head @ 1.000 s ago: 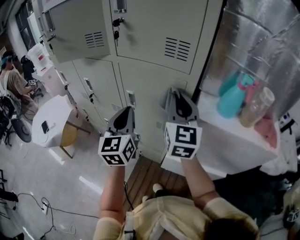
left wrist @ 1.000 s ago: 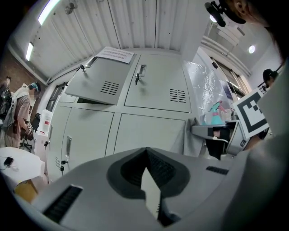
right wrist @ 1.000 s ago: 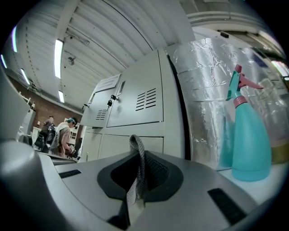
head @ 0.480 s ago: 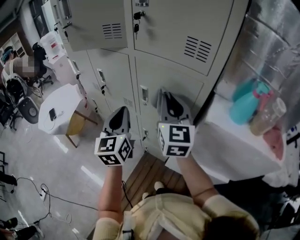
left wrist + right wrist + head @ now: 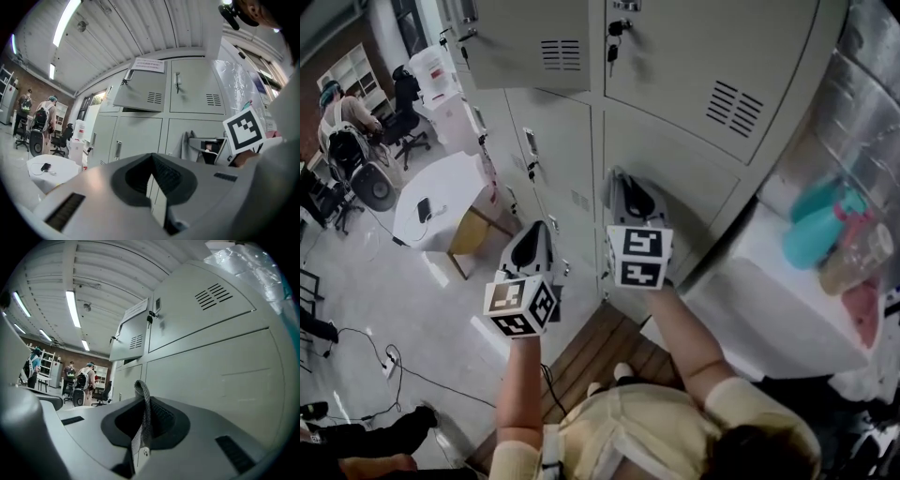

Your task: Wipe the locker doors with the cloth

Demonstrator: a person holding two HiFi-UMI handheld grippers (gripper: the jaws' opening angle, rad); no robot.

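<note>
Pale grey locker doors (image 5: 712, 56) with vent slots fill the top of the head view. My right gripper (image 5: 625, 183) points at a lower-row door (image 5: 684, 164) near its left edge, shut on a grey cloth (image 5: 143, 411) that sticks up between the jaws. The cloth's grey fold (image 5: 614, 192) lies against that door. My left gripper (image 5: 539, 232) hangs lower and to the left, a little off the lockers, shut with nothing in it. In the left gripper view an upper door (image 5: 140, 89) stands ajar, and the right gripper (image 5: 211, 145) shows beside the lockers.
A round white table (image 5: 441, 202) with a phone and a chair stands to the left. People (image 5: 342, 103) sit further back. At the right, a white shelf (image 5: 769, 281) carries a teal bottle (image 5: 816, 225). Wooden boards (image 5: 591, 347) and floor cables (image 5: 356, 342) lie below.
The head view has swung so the lockers sit further right. My right gripper with the cloth has slid left along the lower door. The left gripper has stayed low.
</note>
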